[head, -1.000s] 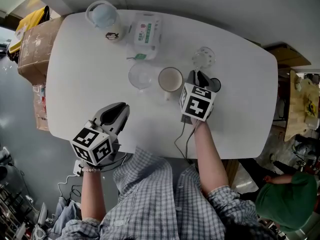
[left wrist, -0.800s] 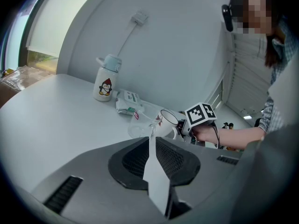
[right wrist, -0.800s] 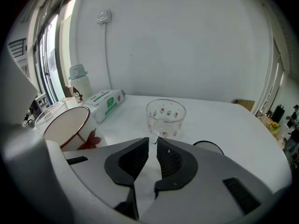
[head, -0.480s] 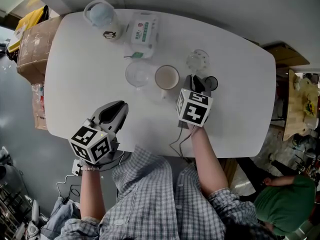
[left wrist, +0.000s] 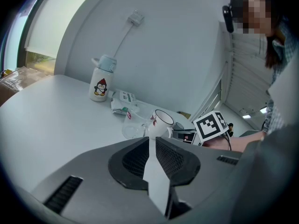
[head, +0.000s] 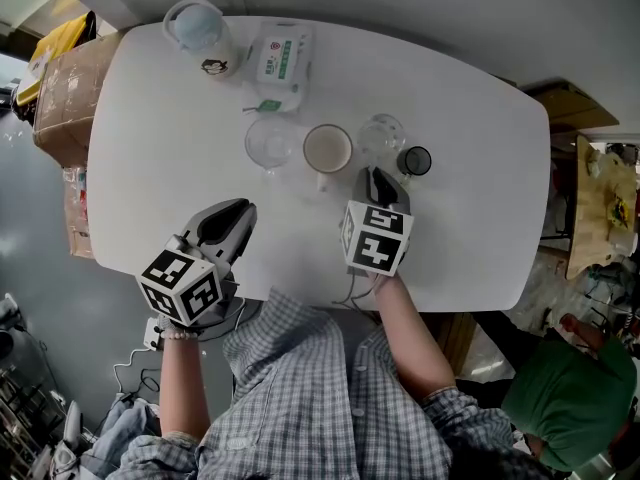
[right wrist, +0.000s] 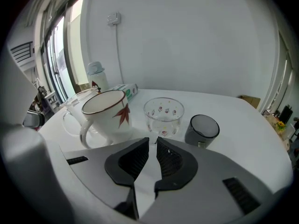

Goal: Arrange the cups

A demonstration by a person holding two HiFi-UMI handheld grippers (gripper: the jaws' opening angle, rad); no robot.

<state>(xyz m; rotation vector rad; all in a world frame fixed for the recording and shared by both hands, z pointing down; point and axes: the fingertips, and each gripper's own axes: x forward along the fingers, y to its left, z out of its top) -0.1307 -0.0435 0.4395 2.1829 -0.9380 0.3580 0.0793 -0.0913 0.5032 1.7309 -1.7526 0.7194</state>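
Cups [head: 327, 149]: four in row; left claw [head: 238, 211] ajar, empty; right claw [head: 380, 176] just narrowed, empty.

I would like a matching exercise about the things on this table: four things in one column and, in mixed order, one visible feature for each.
Things:
1. white mug
2. small cup
3. bottle
4. glass

Features:
a. penguin picture
b. dark grey
c. red leaf on its side
d. clear, with small red marks

Pairs: 1-c; 2-b; 3-a; 4-d
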